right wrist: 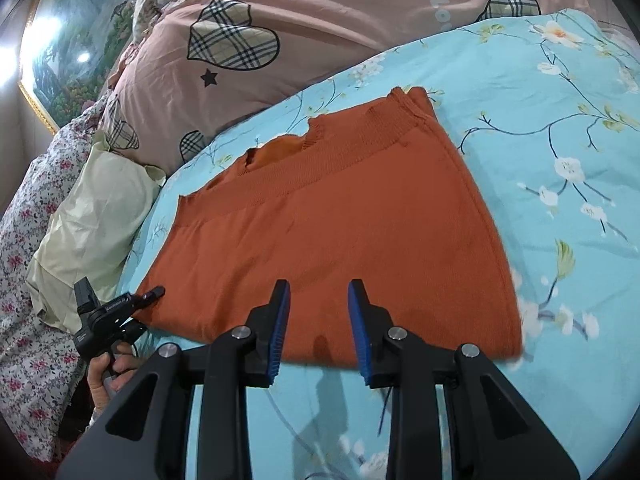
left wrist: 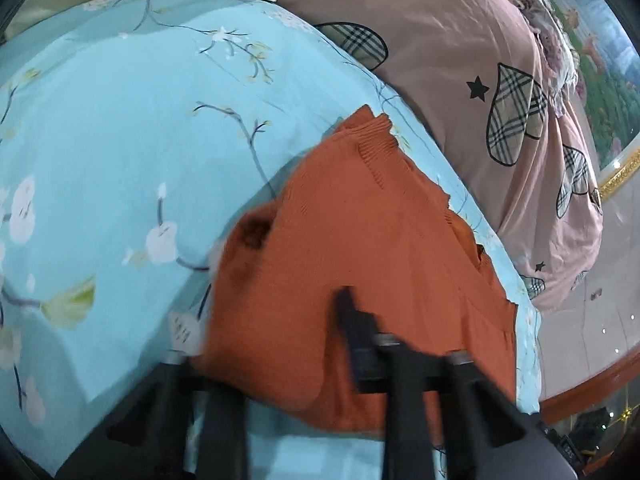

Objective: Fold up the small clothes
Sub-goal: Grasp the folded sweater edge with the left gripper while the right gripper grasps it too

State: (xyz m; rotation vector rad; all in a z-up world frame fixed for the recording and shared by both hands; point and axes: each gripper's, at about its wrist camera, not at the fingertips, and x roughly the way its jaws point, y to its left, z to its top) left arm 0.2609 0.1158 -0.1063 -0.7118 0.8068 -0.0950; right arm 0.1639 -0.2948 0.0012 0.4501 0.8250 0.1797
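An orange knit garment lies flat on a light blue flowered bedsheet, its ribbed band at the far side. My right gripper hovers over the garment's near edge, blue pads apart and nothing between them. In the right wrist view my left gripper, held by a person's hand, pinches the garment's left corner. In the left wrist view the orange garment is bunched and blurred over my left gripper, hiding one finger, and the jaws stand shut on the cloth.
A pink quilt with plaid hearts lies heaped beyond the sheet. A cream pillow and a small-flowered cloth sit at the left. The left wrist view shows the bed's edge and a shiny floor at the right.
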